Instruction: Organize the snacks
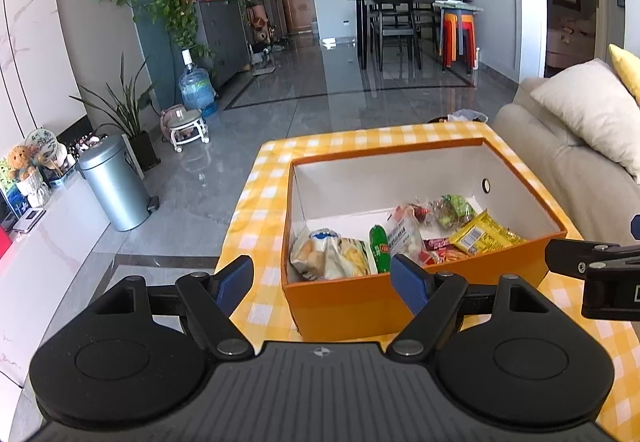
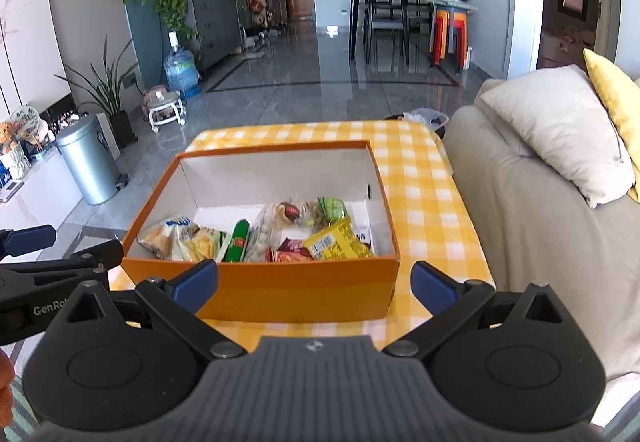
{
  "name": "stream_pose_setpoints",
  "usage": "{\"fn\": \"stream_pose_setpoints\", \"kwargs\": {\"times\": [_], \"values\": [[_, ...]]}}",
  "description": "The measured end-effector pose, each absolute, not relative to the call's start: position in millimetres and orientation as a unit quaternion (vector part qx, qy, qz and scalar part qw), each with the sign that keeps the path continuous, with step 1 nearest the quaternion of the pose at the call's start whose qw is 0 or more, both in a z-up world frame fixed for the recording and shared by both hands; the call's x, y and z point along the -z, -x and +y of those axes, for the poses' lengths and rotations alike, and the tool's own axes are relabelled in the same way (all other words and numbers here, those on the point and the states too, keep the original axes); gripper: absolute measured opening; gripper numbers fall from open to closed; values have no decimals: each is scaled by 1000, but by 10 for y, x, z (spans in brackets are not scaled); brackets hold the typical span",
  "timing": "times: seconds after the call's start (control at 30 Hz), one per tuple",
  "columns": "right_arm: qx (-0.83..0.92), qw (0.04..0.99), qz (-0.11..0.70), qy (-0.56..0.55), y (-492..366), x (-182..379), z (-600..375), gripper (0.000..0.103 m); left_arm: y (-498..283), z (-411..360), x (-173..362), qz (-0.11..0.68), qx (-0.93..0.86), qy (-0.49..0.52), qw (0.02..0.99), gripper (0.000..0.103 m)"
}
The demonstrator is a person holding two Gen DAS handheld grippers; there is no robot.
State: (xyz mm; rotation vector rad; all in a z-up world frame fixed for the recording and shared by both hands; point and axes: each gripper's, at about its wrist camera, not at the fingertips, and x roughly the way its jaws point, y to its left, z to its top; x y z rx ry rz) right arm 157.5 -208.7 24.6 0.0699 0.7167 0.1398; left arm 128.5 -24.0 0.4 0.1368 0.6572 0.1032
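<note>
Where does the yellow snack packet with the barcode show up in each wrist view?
Left wrist view: the yellow snack packet lies in the orange box, at the near right corner, right of picture centre.
Right wrist view: the same packet lies against the near wall of the box, close to picture centre.
Shared landmark: the green tube-shaped snack to its left.

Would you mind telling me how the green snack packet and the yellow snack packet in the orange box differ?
The green snack packet is narrow, tube-like and sits near the box's middle; the yellow snack packet is wider, flatter and crinkled, towards the right. The yellow one shows a barcode, the green one a small red label. Both lie inside the orange box, untouched by either gripper.
</note>
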Motion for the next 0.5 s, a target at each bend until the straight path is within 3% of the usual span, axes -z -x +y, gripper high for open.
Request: {"fn": "stream_pose_setpoints", "kwargs": {"times": [0.5], "values": [[-73, 931, 356, -21, -1603, -230, -2024, 99, -1291, -200, 7, 330, -54, -60, 941, 91]]}}
